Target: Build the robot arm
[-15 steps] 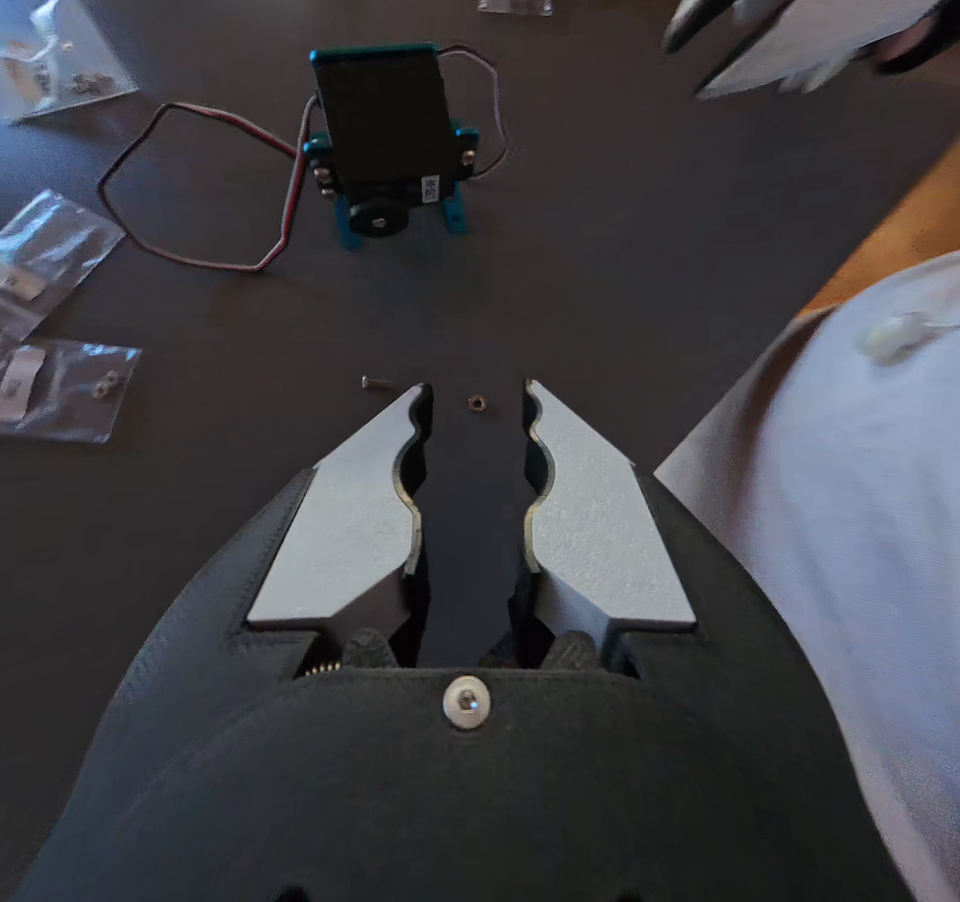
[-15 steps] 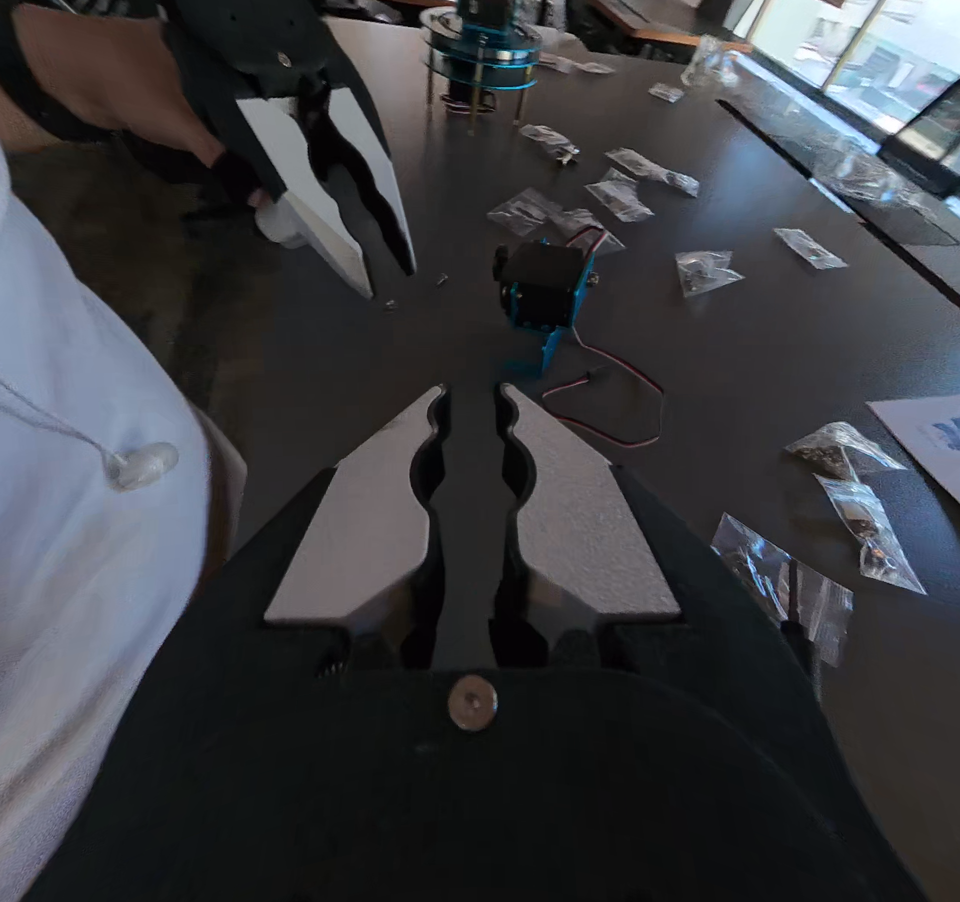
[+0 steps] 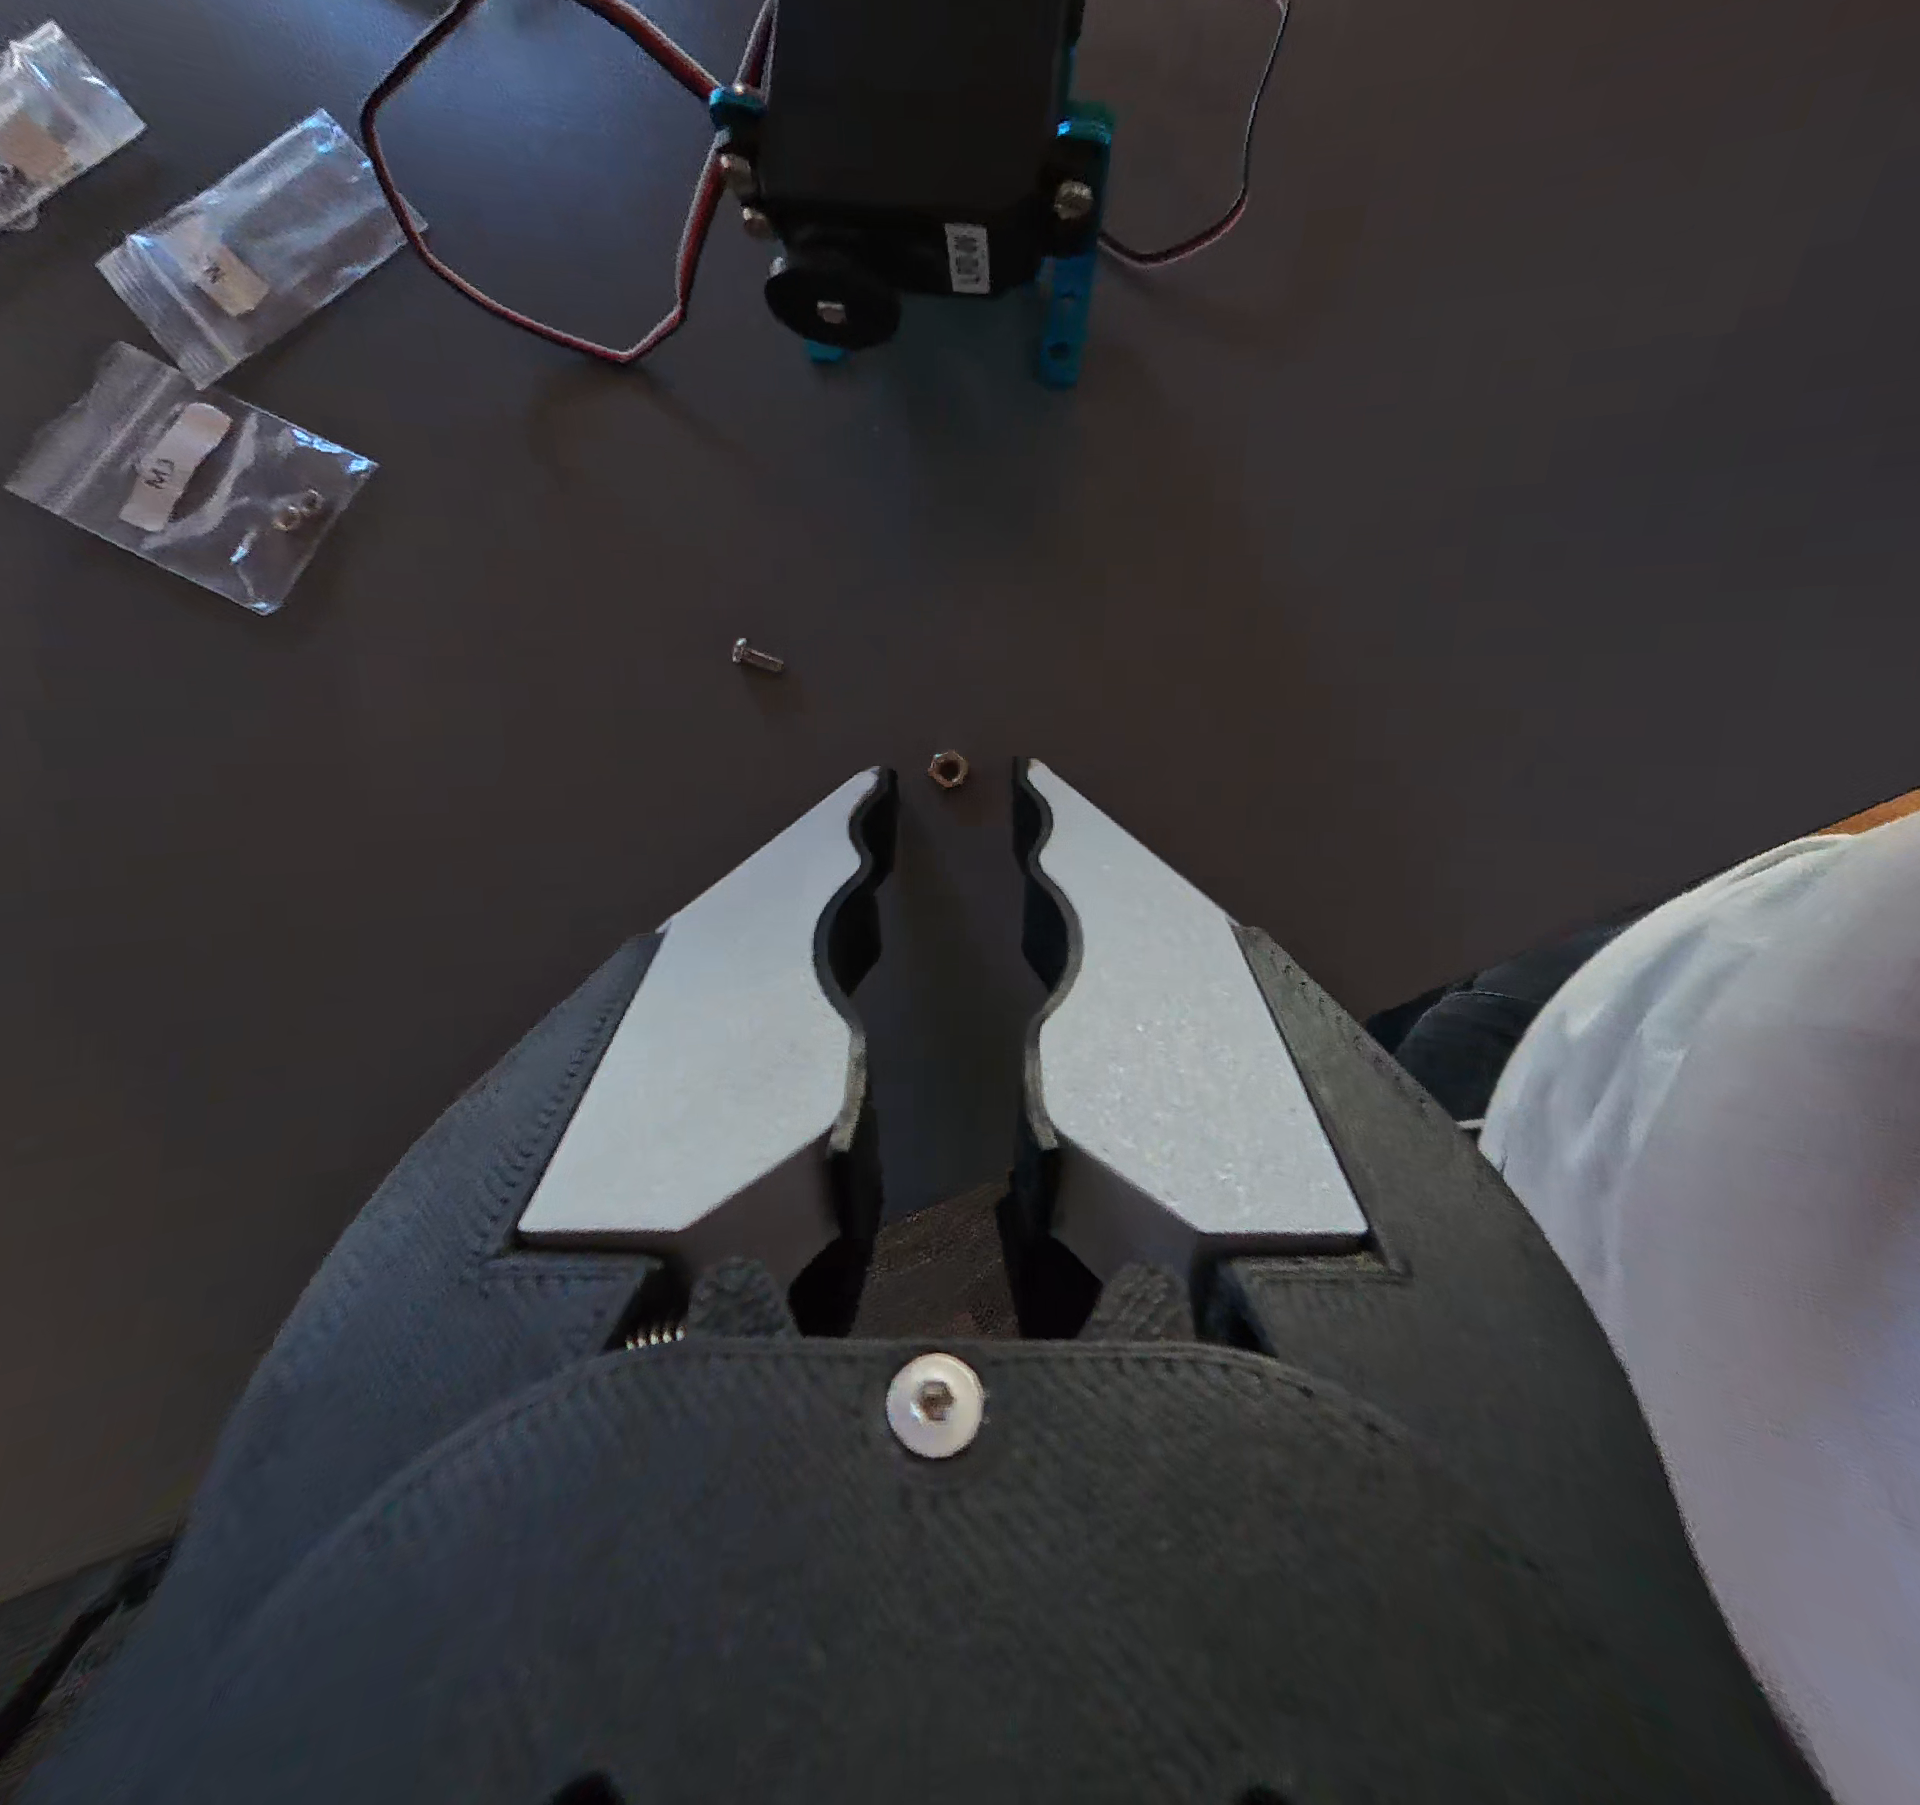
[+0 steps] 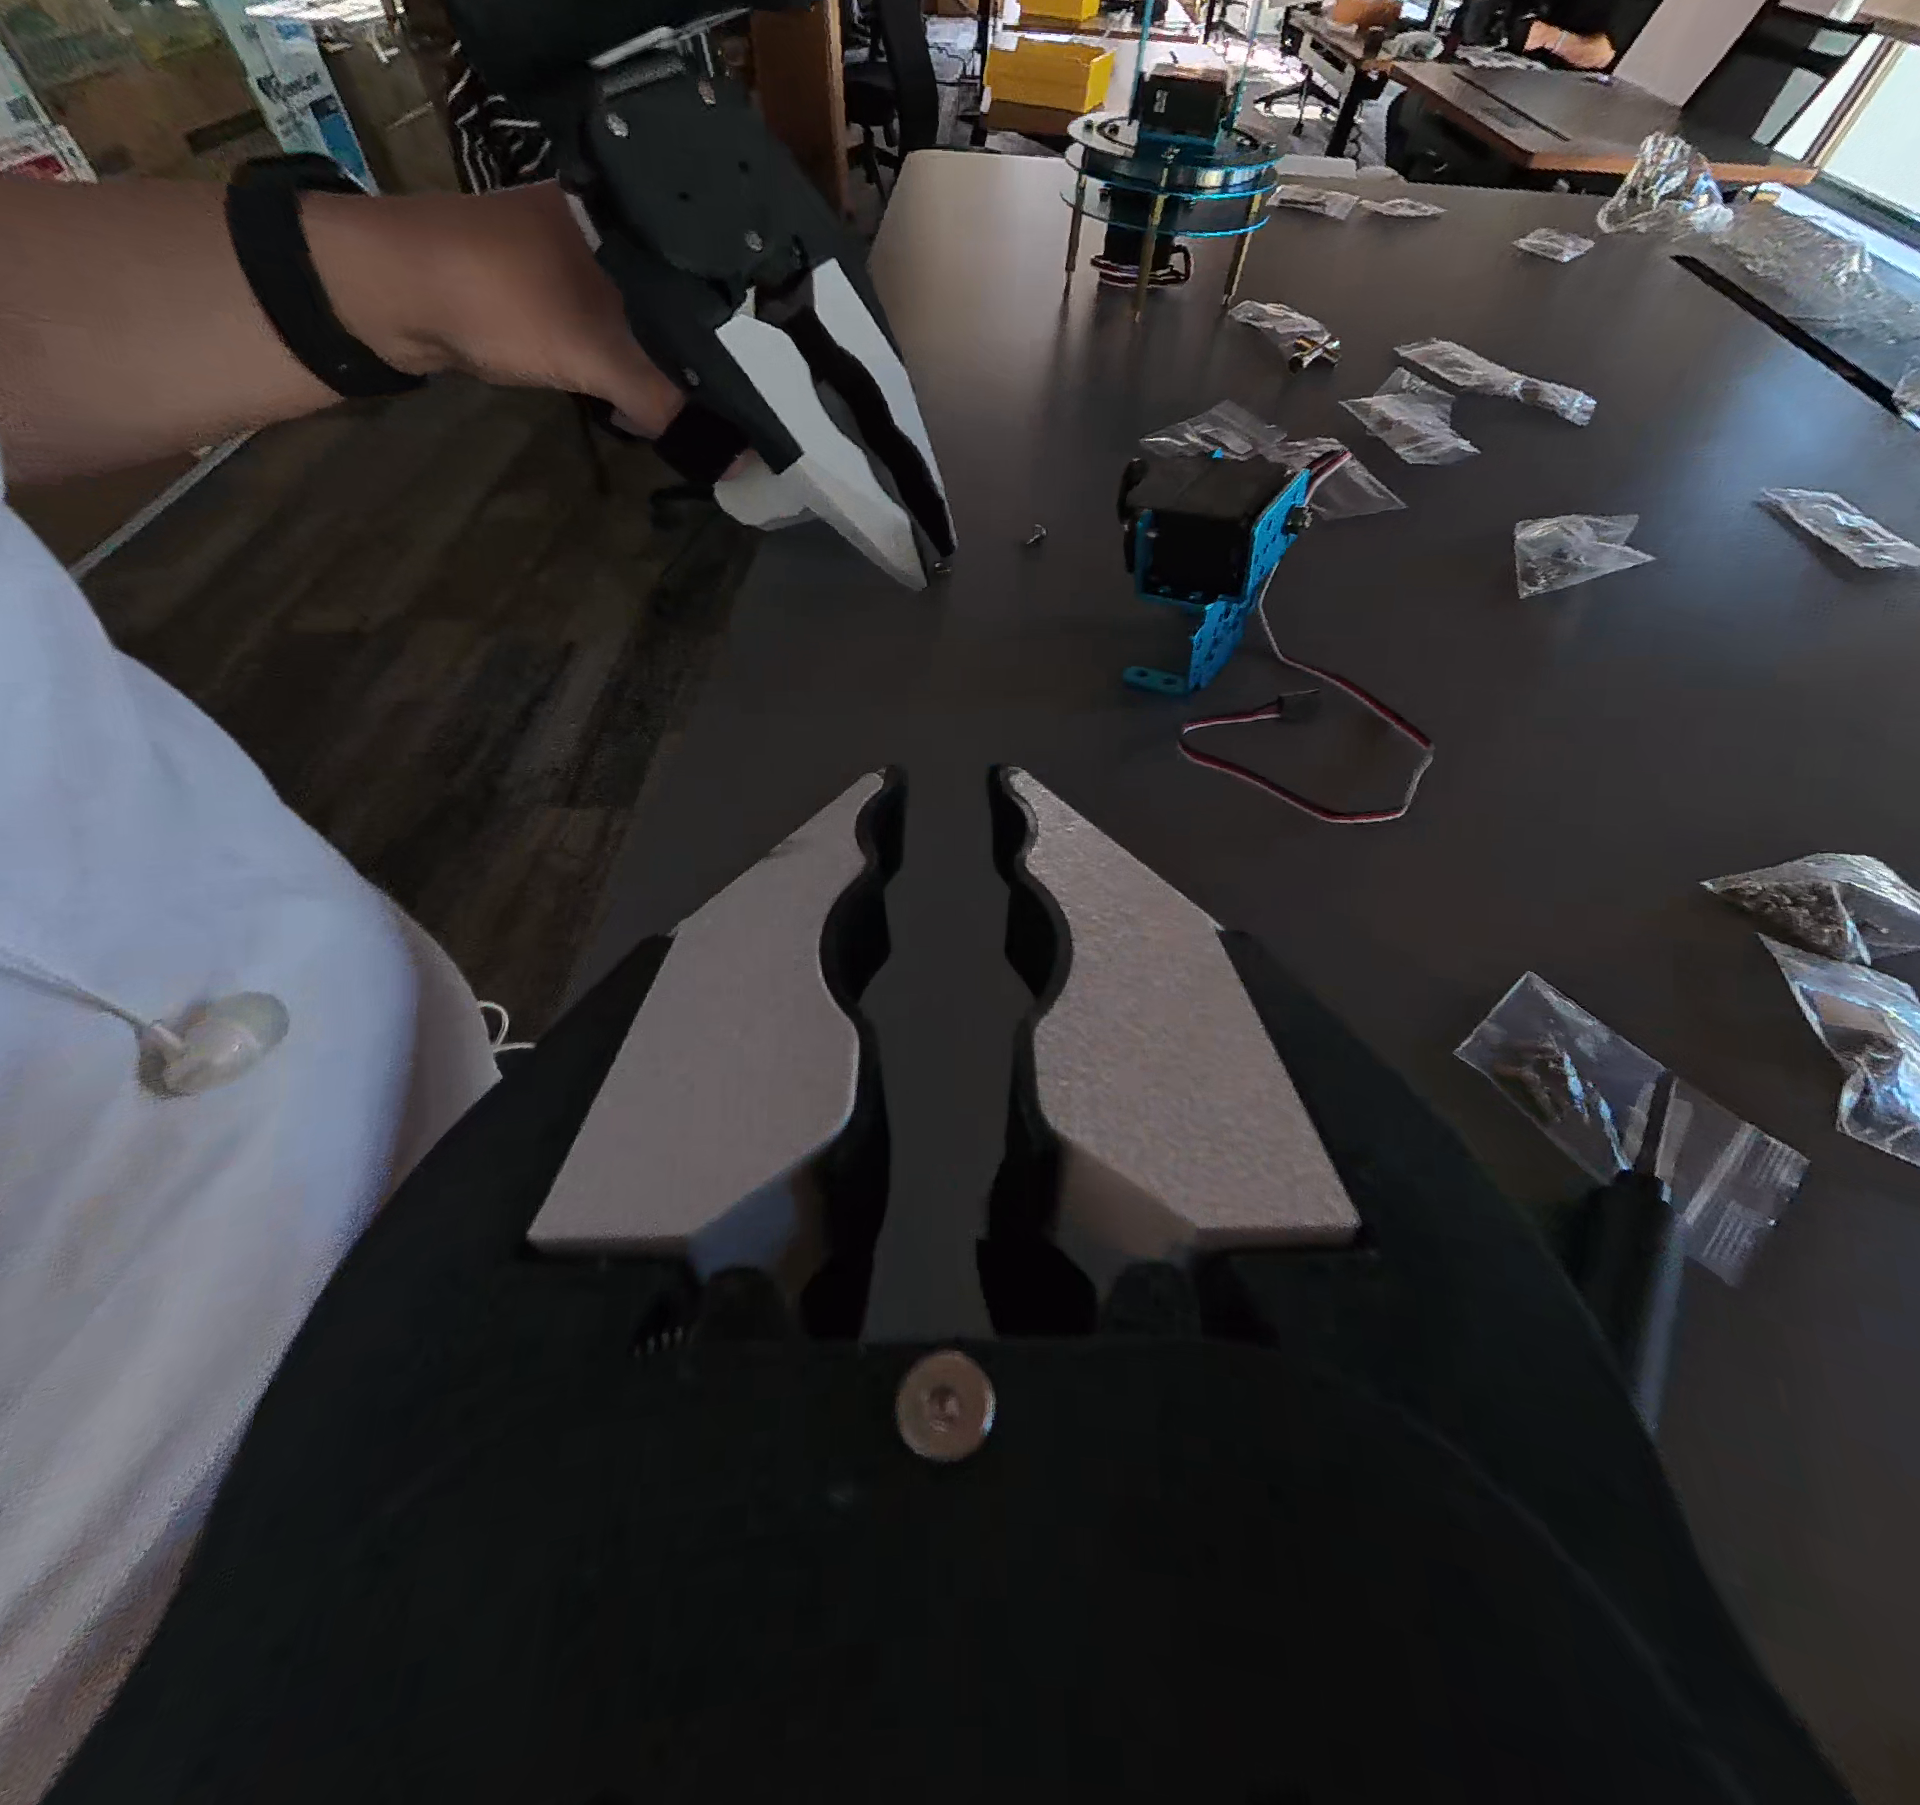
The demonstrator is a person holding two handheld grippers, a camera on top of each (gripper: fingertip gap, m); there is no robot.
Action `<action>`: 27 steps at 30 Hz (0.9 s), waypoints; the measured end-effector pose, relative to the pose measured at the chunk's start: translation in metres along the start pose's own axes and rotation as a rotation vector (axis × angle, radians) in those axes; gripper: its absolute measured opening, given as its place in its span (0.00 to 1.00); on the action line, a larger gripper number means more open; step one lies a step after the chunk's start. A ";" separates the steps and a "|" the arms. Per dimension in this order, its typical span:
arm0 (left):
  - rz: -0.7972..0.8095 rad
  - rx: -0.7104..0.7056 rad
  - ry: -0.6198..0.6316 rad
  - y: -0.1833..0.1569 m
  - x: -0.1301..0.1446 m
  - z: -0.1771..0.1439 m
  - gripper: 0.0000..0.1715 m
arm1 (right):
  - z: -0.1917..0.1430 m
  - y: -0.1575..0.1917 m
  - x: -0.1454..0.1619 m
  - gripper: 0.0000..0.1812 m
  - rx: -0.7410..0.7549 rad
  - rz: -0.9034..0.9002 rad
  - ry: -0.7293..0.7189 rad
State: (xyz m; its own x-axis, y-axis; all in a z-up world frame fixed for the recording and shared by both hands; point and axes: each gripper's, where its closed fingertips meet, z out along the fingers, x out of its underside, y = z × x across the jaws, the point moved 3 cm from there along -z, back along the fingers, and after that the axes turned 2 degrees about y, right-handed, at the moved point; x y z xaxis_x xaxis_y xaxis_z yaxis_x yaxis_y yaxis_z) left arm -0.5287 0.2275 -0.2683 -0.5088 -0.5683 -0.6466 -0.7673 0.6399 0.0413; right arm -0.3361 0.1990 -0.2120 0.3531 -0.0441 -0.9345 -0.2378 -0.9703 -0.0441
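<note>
hex nut [image 3: 948, 770] between left tool [image 3: 954, 781] tips, dark table [image 3: 1455, 560].

The left claw [image 3: 951, 779] fills the lower centre of its own view, its two grey fingers [image 3: 717, 1049] parted by a narrow gap with nothing gripped. In the right wrist view it points steeply down from the upper left, held by a bare forearm with a black wristband [image 4: 296, 275]. The right claw [image 4: 943, 781] sits lower centre, fingers likewise parted and empty.
</note>
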 end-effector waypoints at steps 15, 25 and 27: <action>0.166 0.041 -0.011 0.000 -0.003 0.002 0.08 | -0.025 0.007 0.017 0.09 -0.014 -0.021 0.047; 0.169 0.027 -0.017 0.008 -0.005 0.002 0.18 | -0.034 0.007 0.023 0.09 -0.008 -0.023 0.059; 0.140 0.044 -0.014 0.008 -0.002 0.000 0.17 | -0.035 0.007 0.024 0.09 -0.011 -0.027 0.066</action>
State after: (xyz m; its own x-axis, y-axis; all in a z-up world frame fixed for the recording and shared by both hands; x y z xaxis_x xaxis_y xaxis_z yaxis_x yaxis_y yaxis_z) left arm -0.5341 0.2340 -0.2669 -0.6039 -0.4650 -0.6473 -0.6714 0.7345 0.0986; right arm -0.2975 0.1827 -0.2228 0.4183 -0.0326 -0.9077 -0.2177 -0.9738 -0.0653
